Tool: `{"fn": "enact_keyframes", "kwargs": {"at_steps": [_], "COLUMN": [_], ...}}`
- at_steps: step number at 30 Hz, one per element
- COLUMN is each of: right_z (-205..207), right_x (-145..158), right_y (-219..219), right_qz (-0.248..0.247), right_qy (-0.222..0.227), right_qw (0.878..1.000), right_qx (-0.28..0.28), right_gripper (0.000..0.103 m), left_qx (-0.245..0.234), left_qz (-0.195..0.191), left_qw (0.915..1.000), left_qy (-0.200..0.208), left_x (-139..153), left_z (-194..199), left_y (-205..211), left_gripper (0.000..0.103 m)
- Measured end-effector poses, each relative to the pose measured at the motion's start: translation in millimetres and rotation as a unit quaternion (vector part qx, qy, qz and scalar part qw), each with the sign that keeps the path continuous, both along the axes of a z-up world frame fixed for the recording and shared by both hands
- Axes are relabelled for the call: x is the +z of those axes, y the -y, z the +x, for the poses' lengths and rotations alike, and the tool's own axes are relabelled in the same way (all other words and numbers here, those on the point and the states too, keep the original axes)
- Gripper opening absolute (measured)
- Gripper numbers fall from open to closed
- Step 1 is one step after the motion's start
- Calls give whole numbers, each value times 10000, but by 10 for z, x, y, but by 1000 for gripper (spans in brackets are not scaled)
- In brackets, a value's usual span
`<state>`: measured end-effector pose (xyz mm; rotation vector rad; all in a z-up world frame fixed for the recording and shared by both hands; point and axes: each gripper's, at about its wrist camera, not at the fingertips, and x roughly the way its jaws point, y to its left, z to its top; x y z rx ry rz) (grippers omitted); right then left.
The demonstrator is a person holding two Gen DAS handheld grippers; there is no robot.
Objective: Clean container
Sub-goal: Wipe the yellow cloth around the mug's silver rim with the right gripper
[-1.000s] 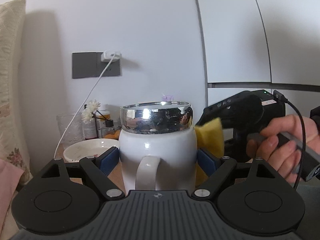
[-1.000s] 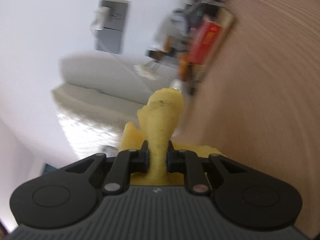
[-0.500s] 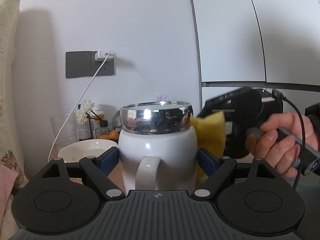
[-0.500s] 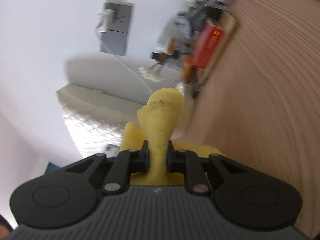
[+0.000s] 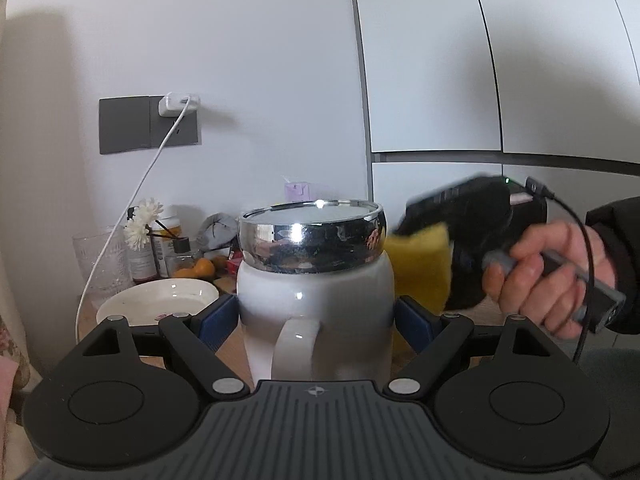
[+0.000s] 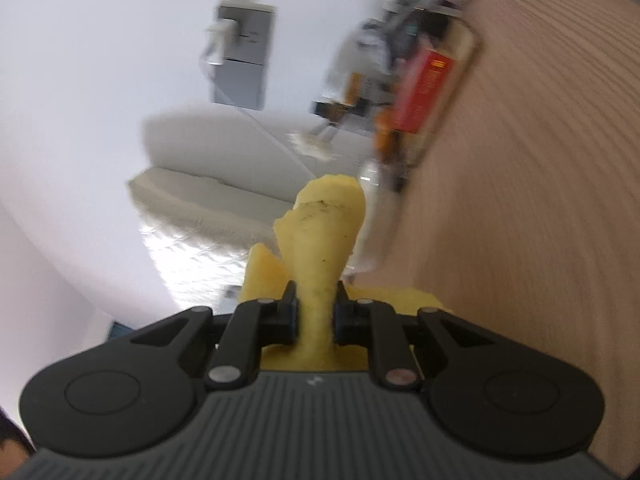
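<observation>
- the left gripper [image 5: 316, 320] has its jaws set wide, blue pads pressed on either flank of the white mug [image 5: 316, 304], which fills the lower centre of the left wrist view, handle facing the camera.
- the right gripper [image 6: 316, 316] has its jaws pinched narrow on a yellow sponge [image 6: 320, 248], which is squeezed thin between the pads and bulges out ahead of them.
- in the left wrist view the sponge [image 5: 420, 268] sits at centre right, just beside the mug's chrome rim band [image 5: 312, 240]; whether it touches the mug i cannot tell.
- the person's hand [image 5: 556, 276] grips the right gripper's handle at the right edge of the frame, a cable looping past it.
- risk: the mug's glazed wall looks slick, and a sideways push from the sponge could twist it between the two pads or slide it loose.
- risk: behind the mug at centre left stand a white bowl [image 5: 156, 304], a glass [image 5: 100, 260] and a small flower vase [image 5: 140, 252]; a swung or dropped mug could knock them.
- risk: the sponge is held by a thin waist, so a hard scrub may drag it out of the jaws.
</observation>
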<state>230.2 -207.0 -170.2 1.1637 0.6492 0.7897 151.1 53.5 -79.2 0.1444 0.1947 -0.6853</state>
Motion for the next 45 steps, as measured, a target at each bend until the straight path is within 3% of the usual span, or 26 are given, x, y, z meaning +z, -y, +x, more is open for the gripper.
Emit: {"fn": "enact_keyframes", "kwargs": {"at_steps": [10,14,19,24,28,34,39,43,45], "right_z": [-10,29,12,-22,-20,-88,-70,-120,-117], "right_x": [155,54,99,95,36,100,32,167,137], "right_y": [-27,-25,-29,-23,-23,3,0,3,14], "right_qz": [65,-258,89,190,-210,48,-165,-24,18], "right_qy": [323,165,286,338,155,330,184,509,455], "right_qw": [9995,9995,9995,9992,9997,9994,9997,9987,9990], "right_qx": [0,22,57,40,36,30,9,25,31], "right_gripper": [18,18,18,19,18,18,18,19,19], "left_qx": [668,1158,1303,1392,1259,942,691,538,465], "left_qz": [-195,-155,-24,-175,-170,-144,-115,-94,-67], "left_qw": [9975,9932,9915,9901,9919,9954,9975,9985,9989], "left_qy": [-69,0,35,18,55,39,9,-11,-23], "left_x": [-34,-49,-105,-118,-116,-105,-94,-90,-82], "left_z": [-141,-264,-317,-279,-276,-252,-178,-137,-114], "left_y": [118,239,375,341,280,202,143,105,88], "left_gripper": [95,95,95,90,88,88,88,88,88]}}
